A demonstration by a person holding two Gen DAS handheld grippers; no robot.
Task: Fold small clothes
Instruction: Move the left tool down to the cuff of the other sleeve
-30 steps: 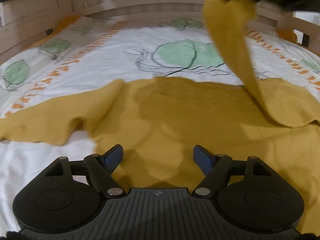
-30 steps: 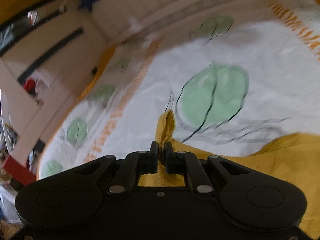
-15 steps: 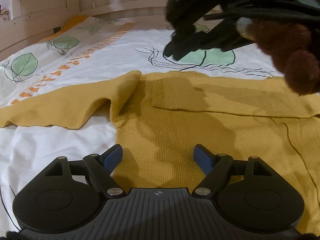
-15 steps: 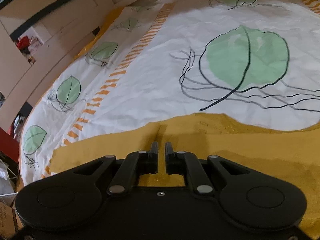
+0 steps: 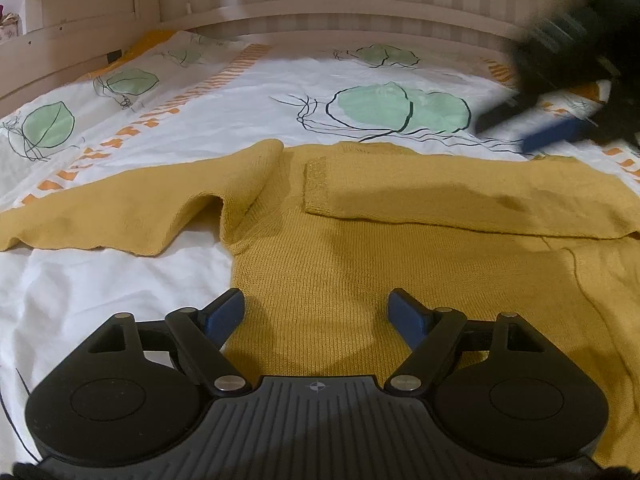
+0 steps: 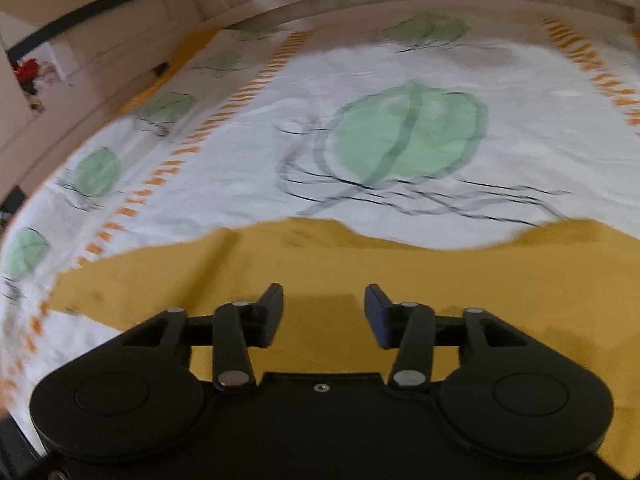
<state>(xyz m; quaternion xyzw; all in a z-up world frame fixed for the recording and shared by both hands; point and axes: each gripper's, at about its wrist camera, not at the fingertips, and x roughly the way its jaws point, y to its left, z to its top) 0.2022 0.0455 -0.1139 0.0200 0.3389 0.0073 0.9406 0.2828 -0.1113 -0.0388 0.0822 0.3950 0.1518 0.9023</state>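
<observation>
1. The bed (image 5: pixel 248 92) was covered with a white sheet printed with green leaves in black outline and dashed orange stripes running away from the camera.
2. A pale wooden headboard (image 5: pixel 360 4) with vertical slats curved behind the bed, and a light wall or cabinet with a dark bar stood to the left.
3. A mustard knitted sweater (image 5: pixel 320 280) lay flat on the bed, near its front edge.
4. Its right sleeve (image 5: pixel 460 204) was folded across the chest, with the cuff near the middle.
5. Its left sleeve (image 5: pixel 120 216) stretched out to the left over the white sheet.
6. The left tongs (image 5: pixel 316 312) hovered over the sweater's lower body, spread wide and gripping nothing.
7. The right tongs (image 6: pixel 323 312) were opening above the sweater's upper part, with nothing pinched between the pads; the left-wrist view showed them blurred at the upper right (image 5: pixel 560 120).
</observation>
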